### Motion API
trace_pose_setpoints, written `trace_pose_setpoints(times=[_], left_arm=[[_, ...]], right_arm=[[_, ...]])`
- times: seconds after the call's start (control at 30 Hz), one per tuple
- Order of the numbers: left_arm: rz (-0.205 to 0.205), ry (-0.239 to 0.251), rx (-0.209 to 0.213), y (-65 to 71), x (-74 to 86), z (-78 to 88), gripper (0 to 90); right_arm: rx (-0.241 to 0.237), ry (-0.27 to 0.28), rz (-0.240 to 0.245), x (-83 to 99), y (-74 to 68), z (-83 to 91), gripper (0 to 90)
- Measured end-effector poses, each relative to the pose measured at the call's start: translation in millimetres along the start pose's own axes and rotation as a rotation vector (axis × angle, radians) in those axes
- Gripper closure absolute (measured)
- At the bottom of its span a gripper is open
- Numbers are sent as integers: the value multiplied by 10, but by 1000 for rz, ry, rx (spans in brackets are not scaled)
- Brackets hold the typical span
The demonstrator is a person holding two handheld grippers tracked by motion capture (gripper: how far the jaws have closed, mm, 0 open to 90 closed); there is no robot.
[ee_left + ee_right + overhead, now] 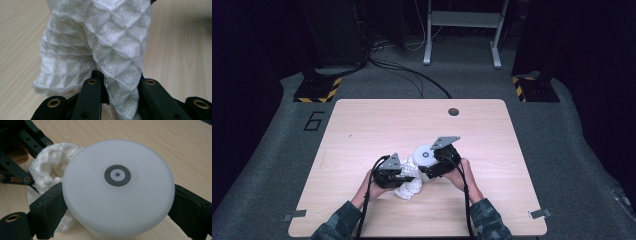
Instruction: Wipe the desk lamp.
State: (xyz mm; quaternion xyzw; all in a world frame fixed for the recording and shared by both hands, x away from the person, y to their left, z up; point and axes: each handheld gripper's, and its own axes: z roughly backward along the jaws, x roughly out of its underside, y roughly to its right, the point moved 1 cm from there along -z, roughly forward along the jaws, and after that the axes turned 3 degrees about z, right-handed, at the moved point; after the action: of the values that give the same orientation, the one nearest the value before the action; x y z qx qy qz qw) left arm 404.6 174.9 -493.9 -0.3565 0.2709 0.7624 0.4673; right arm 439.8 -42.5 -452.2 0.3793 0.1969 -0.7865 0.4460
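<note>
Wiping looks barely begun: the left gripper (404,176) pinches a white waffle-weave cloth (100,50) at seven o'clock of the round white plastic container (117,187) clamped in the right gripper (428,167) above the worktop (362,130).

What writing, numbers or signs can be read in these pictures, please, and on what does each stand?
"6": a large dark numeral on the grey floor, left of the table.
Round grey mark with a small dotted sun-like symbol, no letters: centre of the white container's flat end, which the right gripper clamps.
The white waffle cloth bears no text.
</note>
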Motion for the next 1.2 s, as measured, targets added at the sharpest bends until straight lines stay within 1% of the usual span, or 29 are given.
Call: trace_pose_setpoints(times=[0.13, 0.17, 0.27, 0.37, 0.43, 0.57, 0.6, 0.67, 0.73, 0.77, 0.83, 0.97, 1.17, 1.2], left_arm=[[10, 31, -10, 76, 46, -39, 779], [0, 34, -18, 92, 58, -49, 780], [10, 58, -28, 139, 76, -78, 779], [10, 76, -43, 171, 92, -98, 779], [15, 87, -44, 193, 103, -112, 779], [11, 96, -39, 243, 99, -155, 780], [8, 106, -41, 261, 94, -174, 779], [-1, 111, -39, 300, 80, -213, 779], [-21, 106, -46, 332, 64, -244, 779], [-27, 111, -46, 345, 58, -261, 779], [-31, 118, -45, 366, 49, -291, 779], [-45, 129, -45, 384, 31, -340, 780], [-41, 134, -37, 395, 30, -369, 780], [-32, 137, -37, 395, 34, -365, 780]], right_arm=[[0, 0, 0, 0, 0, 0, 86], [1, 0, -2, 1, -2, 1, 86], [1, -4, -7, 1, -6, 4, 87], [3, -4, -10, 1, -8, 4, 86], [3, -4, -9, 0, -7, 3, 86], [3, -2, -5, 1, -5, 2, 86], [2, -2, -3, 1, -4, 2, 86], [3, -2, -5, 0, -5, 2, 86], [4, -3, -4, 1, -5, 2, 86], [0, -6, 6, 3, 1, 6, 87], [-1, -5, 9, 2, 4, 4, 87], [3, -2, -5, 1, -5, 2, 87], [5, 0, -6, 1, -6, 0, 87], [4, 0, -6, 1, -6, 0, 87]])
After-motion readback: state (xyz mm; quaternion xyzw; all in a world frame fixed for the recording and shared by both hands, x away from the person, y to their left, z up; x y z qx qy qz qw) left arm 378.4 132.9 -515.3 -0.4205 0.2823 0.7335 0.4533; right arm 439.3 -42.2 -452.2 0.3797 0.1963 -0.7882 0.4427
